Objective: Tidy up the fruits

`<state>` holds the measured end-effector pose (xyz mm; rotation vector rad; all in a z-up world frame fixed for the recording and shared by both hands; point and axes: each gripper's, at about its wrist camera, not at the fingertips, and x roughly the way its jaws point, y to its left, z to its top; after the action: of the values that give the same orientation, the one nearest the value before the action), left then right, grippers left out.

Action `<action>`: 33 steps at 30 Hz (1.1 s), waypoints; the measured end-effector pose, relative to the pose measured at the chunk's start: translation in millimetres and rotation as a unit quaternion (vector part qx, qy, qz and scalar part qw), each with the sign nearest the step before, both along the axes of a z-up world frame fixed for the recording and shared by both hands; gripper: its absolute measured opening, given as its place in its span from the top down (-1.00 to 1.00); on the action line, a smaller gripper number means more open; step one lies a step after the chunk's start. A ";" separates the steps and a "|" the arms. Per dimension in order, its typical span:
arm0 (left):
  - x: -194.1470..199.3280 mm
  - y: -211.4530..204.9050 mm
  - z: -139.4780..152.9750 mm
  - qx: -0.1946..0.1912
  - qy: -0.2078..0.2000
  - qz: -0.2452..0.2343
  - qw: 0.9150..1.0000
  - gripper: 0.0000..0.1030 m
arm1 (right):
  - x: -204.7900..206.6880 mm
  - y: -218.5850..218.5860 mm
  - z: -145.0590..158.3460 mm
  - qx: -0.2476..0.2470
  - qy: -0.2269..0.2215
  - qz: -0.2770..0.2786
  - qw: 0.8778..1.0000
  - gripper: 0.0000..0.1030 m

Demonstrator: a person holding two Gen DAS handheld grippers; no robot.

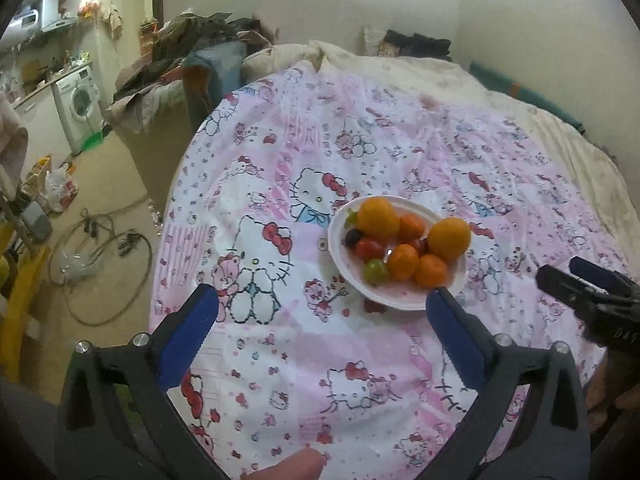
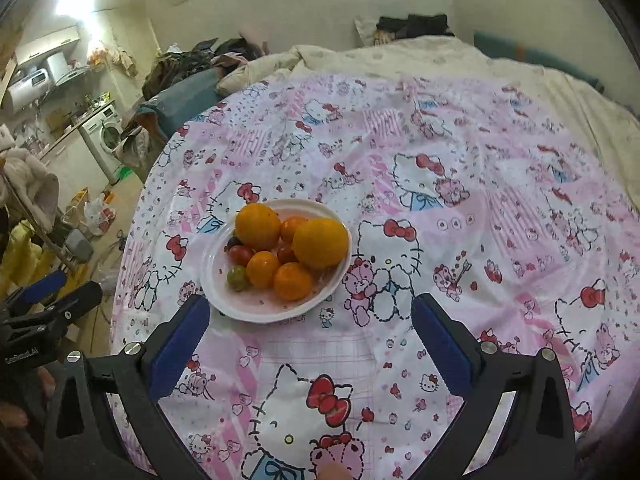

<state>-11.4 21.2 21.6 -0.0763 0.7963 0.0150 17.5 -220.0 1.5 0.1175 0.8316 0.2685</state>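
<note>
A white plate [image 1: 404, 300] sits on the pink Hello Kitty bedspread [image 1: 320, 380]. It holds two large oranges [image 1: 378, 214], several small tangerines [image 1: 430, 270], red cherry tomatoes [image 1: 368, 249], a green tomato [image 1: 375, 271] and a dark grape [image 1: 353, 237]. My left gripper [image 1: 322, 302] is open and empty, just short of the plate. My right gripper [image 2: 310, 314] is open and empty, its left finger near the plate's [image 2: 256, 312] front rim. The oranges [image 2: 320, 242] and tangerines [image 2: 293, 281] show there too. Each gripper shows at the edge of the other's view.
The bed's left edge drops to a floor with coiled cables [image 1: 100, 240] and bags [image 1: 60, 188]. A clothes pile [image 1: 192, 40] and a washing machine [image 1: 80, 100] stand at the back left. A cream duvet [image 2: 440, 56] lies at the bed's far end by the wall.
</note>
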 end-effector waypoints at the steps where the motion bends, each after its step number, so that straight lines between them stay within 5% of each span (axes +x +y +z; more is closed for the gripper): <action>1: -0.5 -0.4 -0.6 0.005 0.000 0.003 1.000 -0.99 | -1.8 1.7 0.0 -0.002 -0.004 0.001 1.000 -1.00; 33: 2.9 2.9 -7.2 -0.010 0.010 0.017 1.000 -0.99 | 0.3 15.0 -9.7 -0.021 -0.007 -0.003 1.000 -1.00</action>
<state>-8.5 24.1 14.4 -0.1081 0.8155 0.0397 17.7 -205.1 -8.2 0.0790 0.8225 0.2468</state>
